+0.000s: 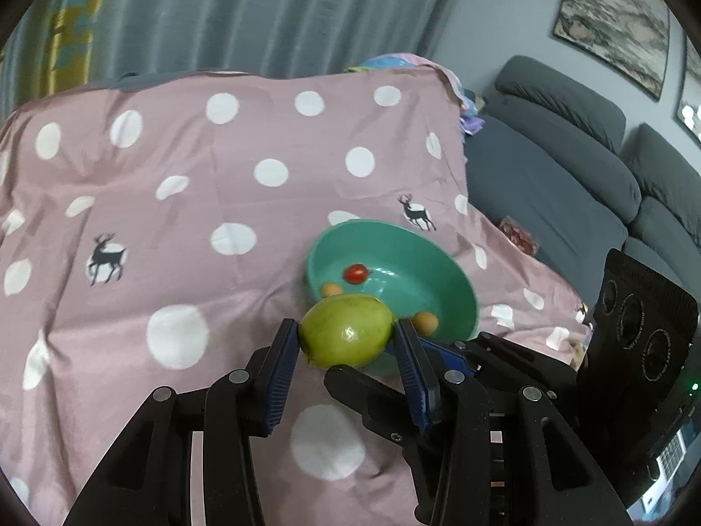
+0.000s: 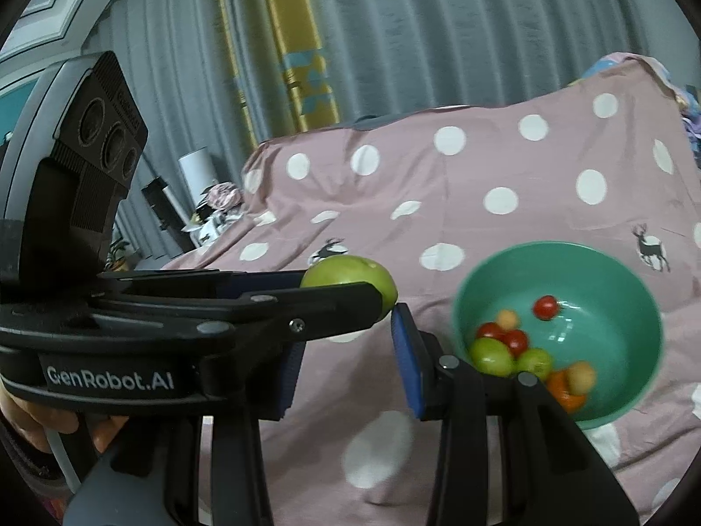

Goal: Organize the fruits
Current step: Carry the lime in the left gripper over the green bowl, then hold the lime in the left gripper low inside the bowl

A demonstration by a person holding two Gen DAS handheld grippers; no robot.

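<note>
My left gripper [image 1: 346, 328] is shut on a green round fruit [image 1: 346, 335], pinched between its blue pads just in front of the teal bowl [image 1: 455, 271]. A red cherry tomato [image 1: 355, 273] and small yellowish fruits lie in the bowl. In the right wrist view the same green fruit [image 2: 350, 278] shows at the tip of the left gripper [image 2: 350, 289], which crosses from the left. My right gripper [image 2: 350, 350] stands open below it, with only cloth showing between its pads. The teal bowl [image 2: 648, 307] to its right holds tomatoes, green fruits and an orange piece.
A pink cloth [image 1: 219, 201] with white dots and deer prints covers the surface. A grey sofa [image 1: 569, 166] stands to the right, grey curtains [image 2: 438, 35] behind. A hand [image 2: 26, 421] grips the left tool's handle. Clutter [image 2: 210, 210] sits past the cloth's left edge.
</note>
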